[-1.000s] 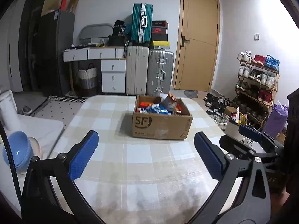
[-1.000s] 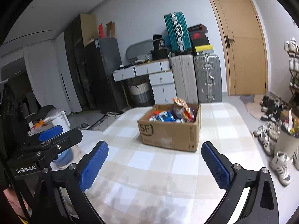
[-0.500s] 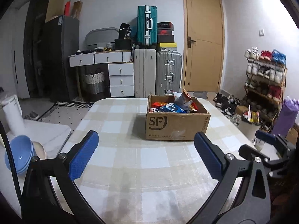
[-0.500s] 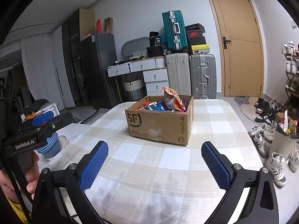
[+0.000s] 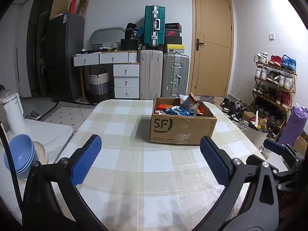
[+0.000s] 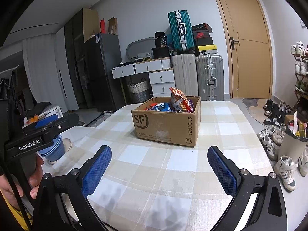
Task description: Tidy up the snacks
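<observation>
Ahead of both grippers, one cardboard box (image 5: 182, 128) sits on the checked table (image 5: 134, 165), toward its far end, with snacks (image 5: 181, 107) heaped inside. From the left wrist view the box lies beyond the left gripper (image 5: 150, 161), slightly right of the midline between its fingers and well apart from them. From the right wrist view it lies beyond the right gripper (image 6: 159, 168), a little left of centre and likewise well apart, with bare tablecloth between.

Each gripper has its two blue pads spread wide and nothing between them; both hover over the near part of the table without touching the box. The right gripper also shows at the right edge of the left view, and the left gripper at the left edge of the right view, where a hand (image 6: 23, 182) grips its handle.

Counting what can be made out: one box, one tall red-orange bag (image 6: 180, 100) standing above the rim, at least one blue packet (image 6: 160, 106) beside it, and more packets below, too jumbled to count. Off the table to the left stands a stack of blue bowls (image 5: 19, 157); their number is unclear. Against the back wall are three suitcases (image 5: 163, 75), one teal on top of two pale ones, next to a closed door (image 5: 210, 46).
</observation>
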### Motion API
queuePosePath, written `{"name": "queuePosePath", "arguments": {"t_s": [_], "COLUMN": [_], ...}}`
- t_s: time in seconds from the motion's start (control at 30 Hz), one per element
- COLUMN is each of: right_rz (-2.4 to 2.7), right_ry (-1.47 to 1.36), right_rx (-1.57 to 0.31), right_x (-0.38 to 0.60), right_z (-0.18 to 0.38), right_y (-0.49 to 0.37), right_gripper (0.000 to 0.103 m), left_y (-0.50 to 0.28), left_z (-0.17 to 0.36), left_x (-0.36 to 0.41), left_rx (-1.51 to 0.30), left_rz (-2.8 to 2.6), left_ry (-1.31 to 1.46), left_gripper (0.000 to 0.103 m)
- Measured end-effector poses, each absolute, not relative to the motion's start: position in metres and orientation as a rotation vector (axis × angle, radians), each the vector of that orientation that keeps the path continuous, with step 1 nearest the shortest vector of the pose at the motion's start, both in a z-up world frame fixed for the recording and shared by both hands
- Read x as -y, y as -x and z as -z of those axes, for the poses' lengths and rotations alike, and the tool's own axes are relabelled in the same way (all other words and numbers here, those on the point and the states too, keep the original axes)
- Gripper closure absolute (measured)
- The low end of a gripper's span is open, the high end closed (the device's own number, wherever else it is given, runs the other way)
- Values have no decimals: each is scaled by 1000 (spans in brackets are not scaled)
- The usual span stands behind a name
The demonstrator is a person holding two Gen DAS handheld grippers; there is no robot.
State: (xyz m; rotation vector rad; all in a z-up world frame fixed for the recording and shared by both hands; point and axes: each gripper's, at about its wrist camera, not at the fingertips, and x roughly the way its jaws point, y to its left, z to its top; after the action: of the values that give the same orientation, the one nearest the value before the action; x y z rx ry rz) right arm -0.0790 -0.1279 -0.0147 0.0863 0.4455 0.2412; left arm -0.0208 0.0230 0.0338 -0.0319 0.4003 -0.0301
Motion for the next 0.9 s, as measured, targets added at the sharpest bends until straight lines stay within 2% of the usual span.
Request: {"name": "queuePosePath", "arguments": {"t_s": [0.9], "right_rz": [-243], "right_ry": [-81], "right_rx": [-445], "right_x": [129], "right_z": [17], "right_y": [80], "right_gripper": [1], "left_y": [23], "left_z": [-28], "left_x": [-26], "left_rx": [-395], "left_rz": [27], "left_ry": [23], "left_gripper": [1]}}
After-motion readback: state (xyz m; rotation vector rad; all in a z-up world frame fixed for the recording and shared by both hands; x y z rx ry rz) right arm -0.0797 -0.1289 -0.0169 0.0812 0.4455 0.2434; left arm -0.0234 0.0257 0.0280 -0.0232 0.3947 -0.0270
